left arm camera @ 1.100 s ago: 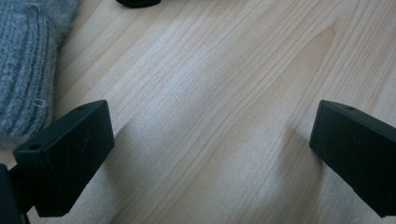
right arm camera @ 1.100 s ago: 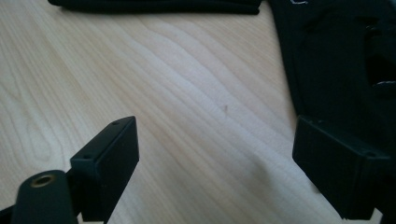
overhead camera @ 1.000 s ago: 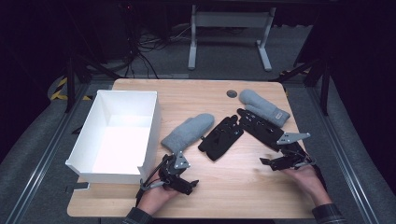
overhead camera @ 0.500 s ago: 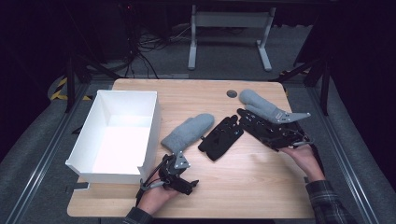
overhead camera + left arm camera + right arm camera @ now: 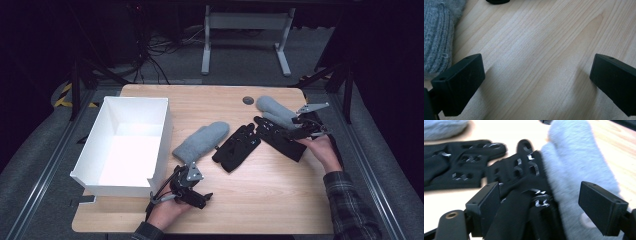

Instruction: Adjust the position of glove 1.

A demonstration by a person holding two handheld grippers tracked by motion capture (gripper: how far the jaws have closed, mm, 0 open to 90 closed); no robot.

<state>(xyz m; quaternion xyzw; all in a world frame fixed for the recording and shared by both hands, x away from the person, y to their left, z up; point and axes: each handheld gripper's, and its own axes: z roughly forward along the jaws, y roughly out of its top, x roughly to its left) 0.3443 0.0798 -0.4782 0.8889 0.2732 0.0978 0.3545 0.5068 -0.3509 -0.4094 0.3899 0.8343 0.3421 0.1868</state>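
Two grey mittens and two black gloves lie on the wooden table. One grey mitten lies mid-table beside a black glove. The other black glove lies partly under the second grey mitten at the right. My right gripper hovers open over that glove and mitten, its jaws straddling both. My left gripper rests open near the front edge, with bare wood between its jaws and the first mitten's cuff just to its left.
An open white box stands on the left part of the table. A small dark round disc sits in the tabletop near the far edge. Dark floor, cables and a stand's legs lie beyond the table.
My right gripper has moved from the front right of the table up and away to the right-hand black glove and grey mitten. The left gripper has stayed where it was.
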